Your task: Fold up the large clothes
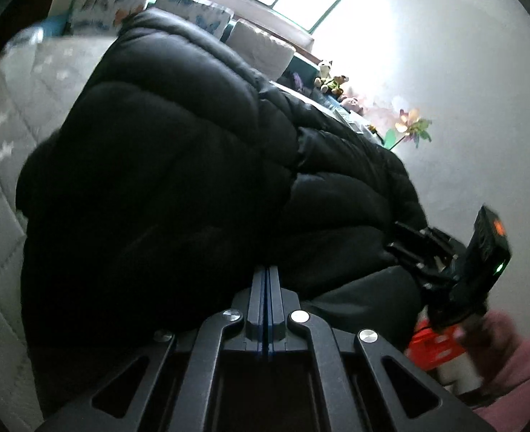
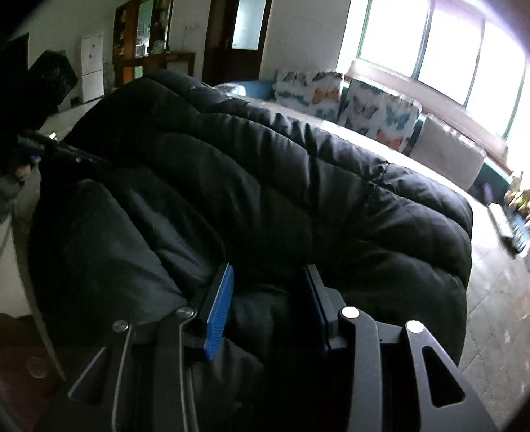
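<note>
A large black puffer jacket (image 1: 178, 165) lies bunched on a grey quilted bed (image 1: 9, 108) and fills both views (image 2: 265, 180). My left gripper (image 1: 267, 277) is shut, its fingers pressed together on the jacket's near edge. My right gripper (image 2: 268, 284) has its blue-padded fingers (image 2: 221, 309) spread around a thick fold of the jacket, gripping it. The right gripper also shows at the right of the left wrist view (image 1: 441, 259), at the jacket's edge. The left gripper shows at the far left of the right wrist view (image 2: 34, 144).
Butterfly-print pillows (image 2: 311, 90) and a plain cushion (image 2: 445, 151) line the bed's far side under a bright window (image 2: 427, 28). Stuffed toys (image 1: 331, 81) and a pinwheel (image 1: 410, 126) stand by the white wall. A red-and-white container (image 1: 441, 352) sits low right. A door (image 2: 243, 18) and white fridge (image 2: 92, 64) stand behind.
</note>
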